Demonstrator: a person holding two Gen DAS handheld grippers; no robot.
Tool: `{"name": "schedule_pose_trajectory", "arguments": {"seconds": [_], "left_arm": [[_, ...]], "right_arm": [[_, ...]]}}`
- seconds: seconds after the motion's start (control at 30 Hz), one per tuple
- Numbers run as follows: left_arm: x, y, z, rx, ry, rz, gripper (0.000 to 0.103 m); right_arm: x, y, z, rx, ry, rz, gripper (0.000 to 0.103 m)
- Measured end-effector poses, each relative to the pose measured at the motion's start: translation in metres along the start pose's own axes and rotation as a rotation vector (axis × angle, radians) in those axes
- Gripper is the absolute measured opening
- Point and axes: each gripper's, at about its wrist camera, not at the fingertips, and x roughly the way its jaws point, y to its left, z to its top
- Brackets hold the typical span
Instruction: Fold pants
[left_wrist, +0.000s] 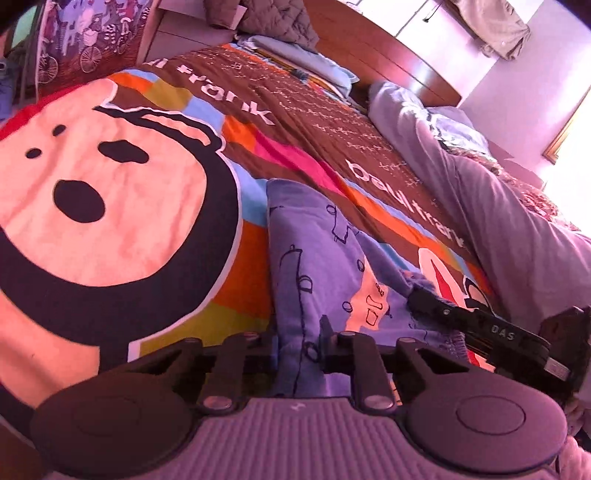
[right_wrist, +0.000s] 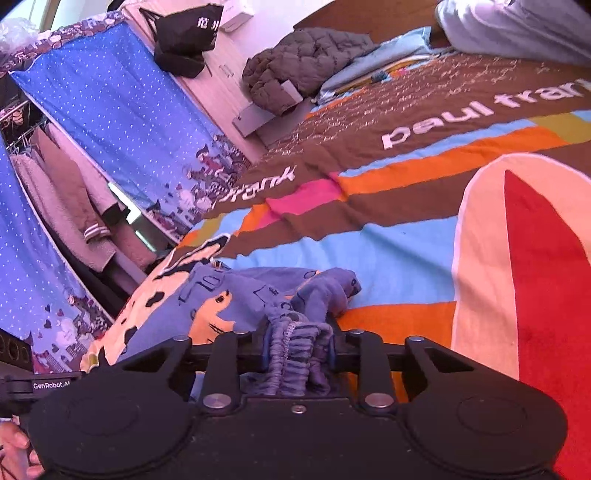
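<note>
Clearly "paul frank" bedspread (right_wrist: 424, 122) lettering

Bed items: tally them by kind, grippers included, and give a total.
Blue printed pants: 1
Grippers, left gripper and right gripper, both clamped on the pants: 2
Cartoon bedspread: 1
Grey quilted jacket: 1
Total: 5

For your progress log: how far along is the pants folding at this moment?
Done: the blue pants lie on the patterned bedspread, apparently already doubled lengthwise, though that is uncertain. In hand: the left gripper pinches fabric at one side, and the right gripper clamps the gathered waistband. Left: the crosswise fold, then smoothing.
</note>
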Motion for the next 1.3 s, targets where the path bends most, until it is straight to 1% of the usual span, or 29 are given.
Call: {"name": "schedule_pose_trajectory", "arguments": {"seconds": [0.07,0.13,0.27,0.33,0.43,0.53,0.67,0.8,0.9,1.0,1.07,1.13,1.2,1.27,1.3], "left_arm": [[-0.009,-0.008,0.002,0.011,0.004,0.018,0.018],[-0.02,-0.014,0.004,0.032,0.004,0.031,0.018],[-0.045,-0.02,0.009,0.073,-0.025,0.067,0.018],[-0.056,-0.018,0.016,0.082,-0.044,0.085,0.018],[-0.073,-0.004,0.031,0.054,-0.013,0.1,0.018],[-0.091,0.019,0.046,0.013,-0.002,0.121,0.018],[-0.111,0.049,0.056,0.006,-0.033,0.169,0.018],[-0.113,0.076,0.057,-0.001,-0.053,0.22,0.018],[-0.104,0.102,0.049,-0.029,-0.012,0.212,0.02],[-0.095,0.122,0.044,-0.086,0.015,0.191,0.026],[-0.097,0.122,0.047,-0.064,0.004,0.188,0.034],[-0.097,0.118,0.046,-0.022,-0.01,0.231,0.053],[-0.097,0.115,0.043,-0.007,-0.017,0.254,0.055],[-0.099,0.11,0.041,0.003,-0.033,0.265,0.061],[-0.101,0.109,0.041,0.001,-0.049,0.277,0.073]], "right_arm": [[-0.008,0.01,-0.002,0.013,-0.023,-0.018,0.025],[-0.017,0.023,-0.004,-0.002,-0.044,-0.029,0.024],[-0.032,0.052,-0.004,-0.029,-0.071,-0.015,0.024],[-0.034,0.066,-0.001,-0.049,-0.074,-0.008,0.023],[-0.029,0.091,0.003,-0.081,-0.056,0.006,0.023],[-0.015,0.118,0.003,-0.114,-0.032,0.028,0.023],[0.012,0.149,-0.001,-0.119,-0.014,0.071,0.023],[0.049,0.169,-0.004,-0.088,0.017,0.105,0.023],[0.074,0.174,-0.012,-0.083,0.063,0.098,0.023],[0.092,0.17,-0.023,-0.075,0.101,0.058,0.024],[0.096,0.161,-0.029,-0.056,0.106,0.041,0.026],[0.097,0.154,-0.033,-0.031,0.106,0.038,0.029],[0.096,0.152,-0.035,-0.022,0.099,0.037,0.034],[0.093,0.155,-0.035,-0.036,0.095,0.029,0.039],[0.092,0.158,-0.035,-0.051,0.092,0.021,0.043]]}}
